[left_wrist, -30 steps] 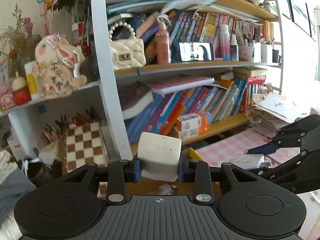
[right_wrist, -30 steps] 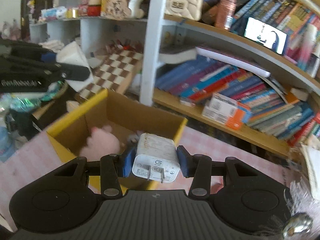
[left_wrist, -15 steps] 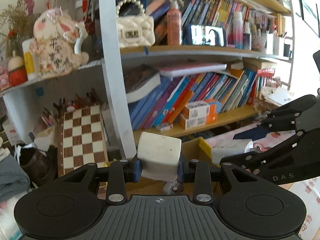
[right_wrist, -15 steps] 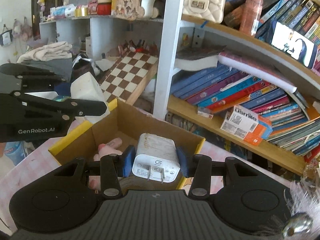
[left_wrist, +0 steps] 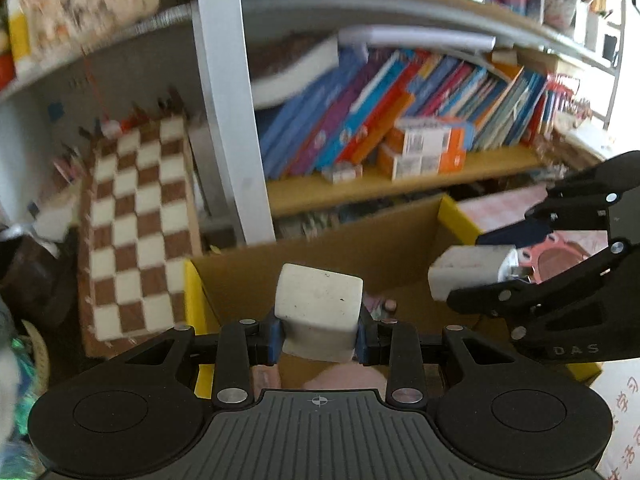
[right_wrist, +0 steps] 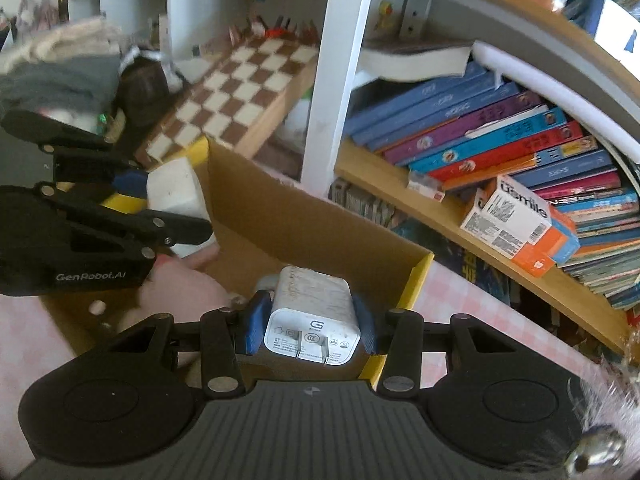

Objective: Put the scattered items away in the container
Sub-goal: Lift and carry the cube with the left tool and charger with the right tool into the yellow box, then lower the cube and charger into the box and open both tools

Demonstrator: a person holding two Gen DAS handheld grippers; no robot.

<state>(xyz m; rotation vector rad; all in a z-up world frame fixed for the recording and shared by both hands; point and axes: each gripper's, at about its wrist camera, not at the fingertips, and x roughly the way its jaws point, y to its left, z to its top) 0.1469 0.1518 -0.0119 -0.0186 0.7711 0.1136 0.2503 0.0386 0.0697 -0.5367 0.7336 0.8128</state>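
Drop-off step. My left claw (left_wrist: 319, 330) is clamped on a white block (left_wrist: 319, 312), lower centre of the left view, held over the open cardboard box (left_wrist: 360, 240) with the yellow rim. My right claw (right_wrist: 310, 330) is clamped on a white charger (right_wrist: 312, 328), prongs toward the camera, lower centre of the right view, over the near right part of the same box. In the left view the right claw shows at right edge with the charger poking over the box's right side; in the right view the left claw shows at left with the block at the box's left wall.

My read: both items are above the container, not released. Next move calls for lowering a bit, then spreading each claw so the items fall inside, clear of the rim and each other.

Hard to see: box floor mostly blocked by claws; something pink (right_wrist: 180, 288) inside, blurred, can't identify. Shelf (left_wrist: 400, 184) and chessboard (left_wrist: 136, 232) behind are motion-smeared. Pink checked table (right_wrist: 472, 304) only partly visible. No hands visible.
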